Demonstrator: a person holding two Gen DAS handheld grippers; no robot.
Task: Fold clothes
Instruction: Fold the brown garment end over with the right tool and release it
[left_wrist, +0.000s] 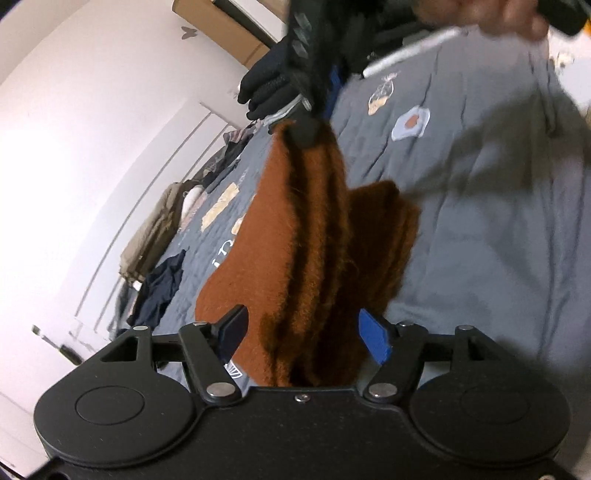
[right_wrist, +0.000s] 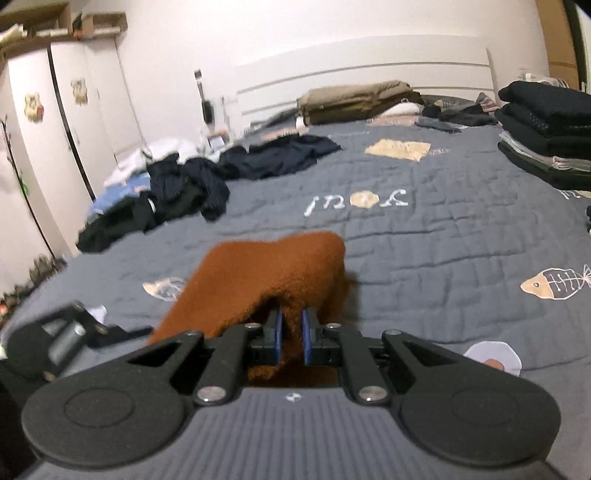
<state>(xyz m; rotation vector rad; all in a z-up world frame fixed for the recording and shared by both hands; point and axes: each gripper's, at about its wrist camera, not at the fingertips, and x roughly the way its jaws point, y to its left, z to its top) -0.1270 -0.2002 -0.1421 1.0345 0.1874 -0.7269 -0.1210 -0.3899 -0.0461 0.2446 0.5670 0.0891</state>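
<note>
A rust-brown fuzzy garment (left_wrist: 295, 236) hangs in folds above the grey quilted bed (left_wrist: 480, 221). In the left wrist view my right gripper (left_wrist: 306, 129) pinches its top edge from above, blurred. My left gripper (left_wrist: 303, 328) stands open at the garment's lower part; the cloth hangs between the wide-set fingers (left_wrist: 375, 334) without being pressed. In the right wrist view my right gripper (right_wrist: 291, 332) is shut on a fold of the brown garment (right_wrist: 273, 273), which drapes over and ahead of the blue pads (right_wrist: 275, 332).
A stack of folded dark clothes (right_wrist: 546, 125) sits at the bed's right. Unfolded dark clothes (right_wrist: 177, 188) lie in a heap at its left edge. An olive bundle (right_wrist: 354, 99) rests by the headboard. White wardrobes (right_wrist: 55, 110) stand left. A blurred hand (left_wrist: 498, 14) shows above.
</note>
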